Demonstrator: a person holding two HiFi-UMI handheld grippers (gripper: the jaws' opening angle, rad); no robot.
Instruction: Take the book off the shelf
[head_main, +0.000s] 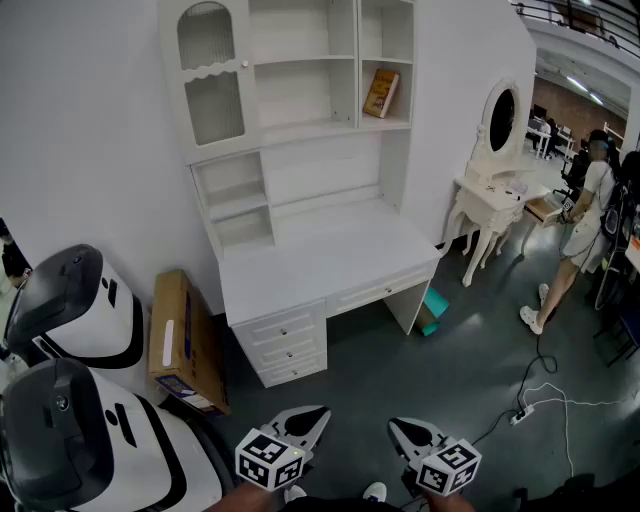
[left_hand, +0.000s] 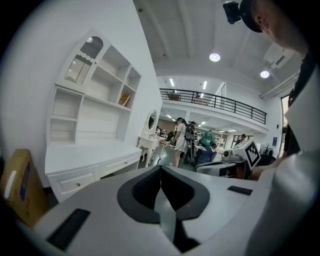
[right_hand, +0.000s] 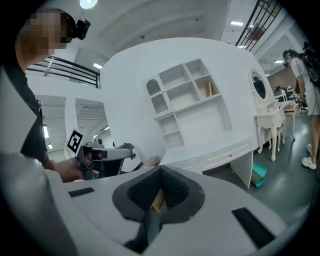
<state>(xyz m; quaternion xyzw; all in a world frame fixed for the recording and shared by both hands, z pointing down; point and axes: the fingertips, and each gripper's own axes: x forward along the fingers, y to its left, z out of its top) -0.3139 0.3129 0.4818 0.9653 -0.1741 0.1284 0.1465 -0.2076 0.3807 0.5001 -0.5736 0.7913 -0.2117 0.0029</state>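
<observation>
— What sort of room is it?
— A wide hall with a dark grey floor (head_main: 450, 370) and a plain white wall (head_main: 90, 130) filling the upper left of the head view.
— And nearest the camera?
— At the bottom edge are the two tools. The left gripper (head_main: 320, 411) has its jaws closed tip to tip, with nothing between them. The right gripper (head_main: 394, 425) is closed the same way and also holds nothing.
— What is beyond them?
— At lower left are two rounded white machines with dark tops (head_main: 70, 310). Just to their right a flat brown cardboard box (head_main: 185, 340) leans against the side of the white wooden desk with drawers (head_main: 320, 255).
— Where is the book?
— The thin orange-brown book (head_main: 381, 92) leans tilted in the upper right compartment of the white shelf unit (head_main: 300, 95) on the desk, near the top centre of the frame and well away from both grippers.
— Anything farther off?
— To the right of the desk is a small white dressing table with an oval mirror (head_main: 495, 195). At the right edge a person in light clothes (head_main: 580, 235) stands on the floor.
</observation>
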